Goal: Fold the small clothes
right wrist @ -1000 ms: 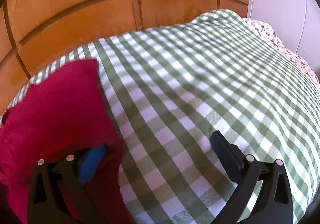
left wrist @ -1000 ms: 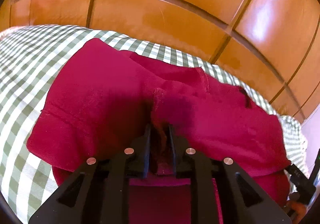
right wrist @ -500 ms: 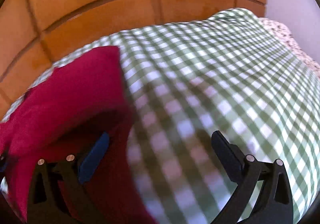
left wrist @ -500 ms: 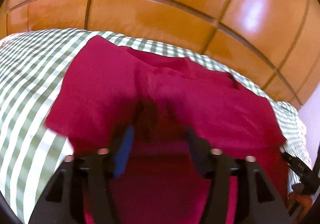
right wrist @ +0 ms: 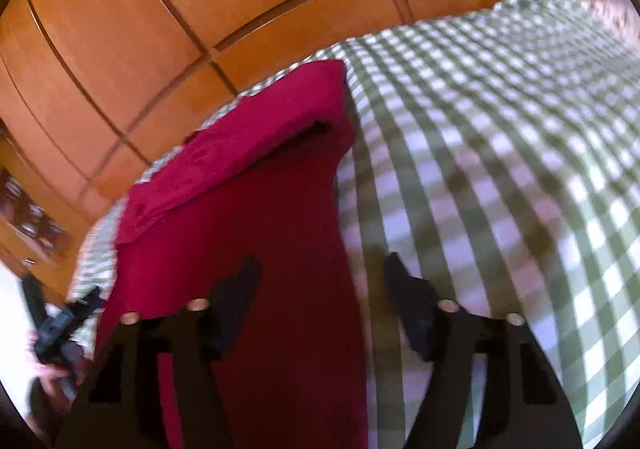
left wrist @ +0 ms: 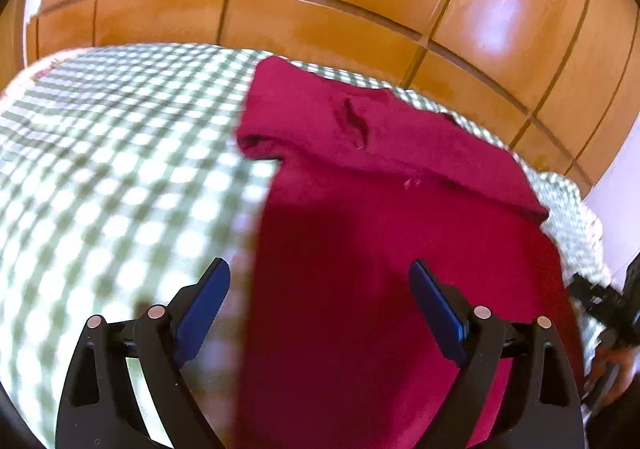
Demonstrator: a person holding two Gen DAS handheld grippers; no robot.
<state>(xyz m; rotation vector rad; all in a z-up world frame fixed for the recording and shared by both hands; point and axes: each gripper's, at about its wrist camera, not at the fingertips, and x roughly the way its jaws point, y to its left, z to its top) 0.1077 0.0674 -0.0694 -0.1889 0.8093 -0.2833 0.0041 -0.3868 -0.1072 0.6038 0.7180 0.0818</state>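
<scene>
A dark red garment (left wrist: 380, 209) lies folded on the green-and-white checked cloth (left wrist: 120, 169), its upper part doubled over. My left gripper (left wrist: 320, 289) hovers over the garment's near left edge. Its jaws are opening and its blue pads (left wrist: 204, 305) press on nothing. In the right wrist view the same garment (right wrist: 256, 189) runs up the left half. My right gripper (right wrist: 324, 289) straddles its right edge. Its jaws are closing with the cloth edge between them, and a wide gap is still showing. Each gripper appears blurred at the other view's edge.
Glossy orange wooden panels (left wrist: 320, 9) stand close behind the checked cloth. A white wall (left wrist: 616, 185) borders the right. A hand (right wrist: 48, 373) holds the other gripper at the lower left of the right wrist view. The checked cloth (right wrist: 520, 169) spreads wide on the right.
My left gripper let go of the pinched red fold, opened wide and drew back to the left. My right gripper swung left over the garment's edge and its jaws narrowed.
</scene>
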